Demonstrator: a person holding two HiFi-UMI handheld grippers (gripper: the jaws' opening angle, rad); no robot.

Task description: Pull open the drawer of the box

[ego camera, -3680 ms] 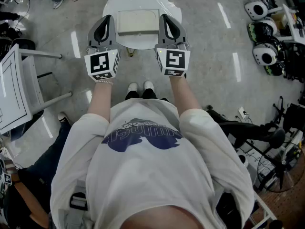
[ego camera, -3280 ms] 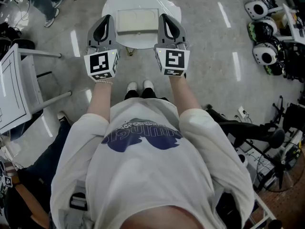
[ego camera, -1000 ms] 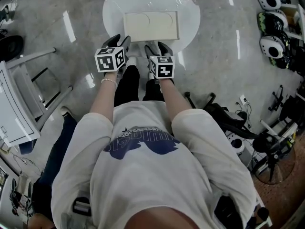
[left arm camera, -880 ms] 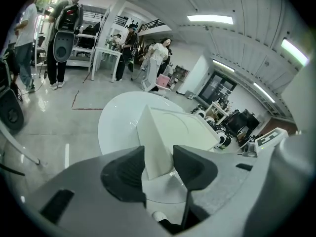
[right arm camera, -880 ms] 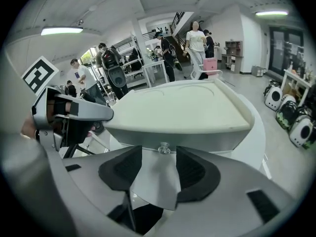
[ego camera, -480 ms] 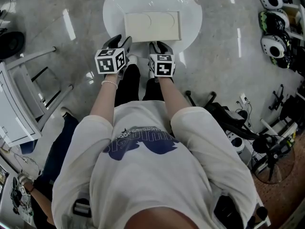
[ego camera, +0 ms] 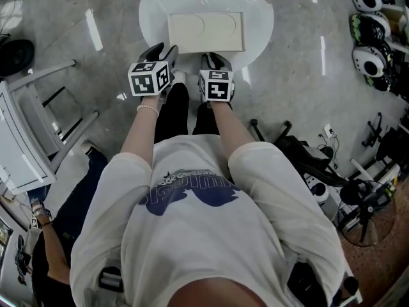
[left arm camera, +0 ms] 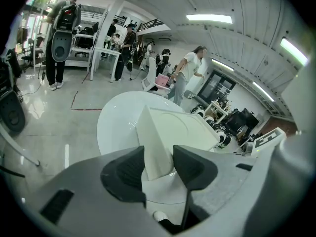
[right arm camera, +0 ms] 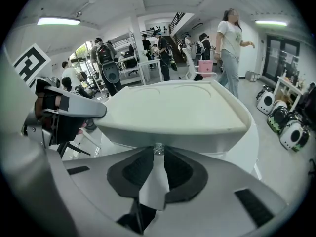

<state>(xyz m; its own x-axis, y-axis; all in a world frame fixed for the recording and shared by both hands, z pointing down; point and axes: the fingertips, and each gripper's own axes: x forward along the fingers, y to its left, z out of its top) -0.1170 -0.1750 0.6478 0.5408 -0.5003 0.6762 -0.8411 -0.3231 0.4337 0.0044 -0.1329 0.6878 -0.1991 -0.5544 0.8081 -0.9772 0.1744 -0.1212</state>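
Box [ego camera: 204,32] first: the cream box lies flat on the round white table [ego camera: 259,24] straight ahead of you, its long near side facing you and close to the table's near edge. Both your grippers are up against that near side, close together.

Your left gripper [ego camera: 161,51] is at the near left corner. In the left gripper view its jaws [left arm camera: 158,162] are drawn in to a narrow gap, and the box's corner [left arm camera: 157,147] fills it, with a dark pad against each side. The white table [left arm camera: 116,122] shows beyond and below the corner.

Your right gripper [ego camera: 214,61] meets the front a little right of the left one. In the right gripper view its jaws [right arm camera: 157,155] are pinched together at the tips on a small metal knob [right arm camera: 158,148], which stands out from the drawer front [right arm camera: 197,137]. Behind the tips the gap between the jaws widens towards the camera. The drawer is closed, and its front is tucked under the overhanging rim of the box top [right arm camera: 173,107].

From the head view your arms reach forward over your white T-shirt [ego camera: 192,235], and the marker cubes face up. On the grey floor, white and black rounded units [ego camera: 370,50] stand well off to your right. A white frame [ego camera: 25,133] stands off to your left. Both gripper views show people standing in the room behind the table.
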